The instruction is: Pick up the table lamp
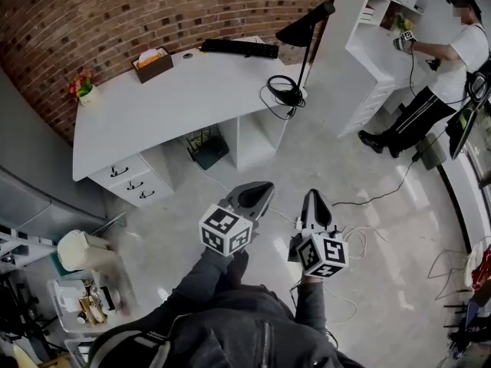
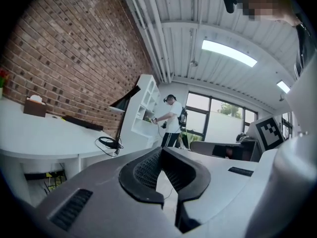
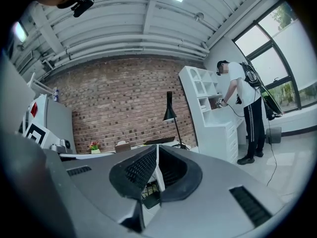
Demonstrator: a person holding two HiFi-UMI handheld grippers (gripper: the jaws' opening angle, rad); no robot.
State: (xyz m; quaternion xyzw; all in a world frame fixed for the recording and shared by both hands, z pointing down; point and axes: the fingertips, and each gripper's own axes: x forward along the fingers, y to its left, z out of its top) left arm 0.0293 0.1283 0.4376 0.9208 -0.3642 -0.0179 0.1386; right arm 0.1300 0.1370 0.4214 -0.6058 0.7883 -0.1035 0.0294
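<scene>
Standing well back from the bench (image 1: 176, 102), person holds both tools out front. Left gripper (image 1: 255, 195) clenched, nothing in it; right gripper (image 1: 314, 203) likewise. Table lamp (image 1: 304, 27) upright at the bench's right end beside headphones (image 1: 285, 90), untouched. Approach, grasp and lift all left to do.

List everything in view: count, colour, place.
table lamp: 1, black, desk's right end
desk: 1, white, by brick wall
keyboard: 1, black, desk's far edge
headphones: 1, black, on desk near lamp
tissue box: 1, brown, on desk
flower pot: 1, red and green, desk's left end
shelf unit: 1, white, right of desk
other person: 1, white top, at shelf unit
left gripper: 1, grey, shut, empty
right gripper: 1, grey, shut, empty
</scene>
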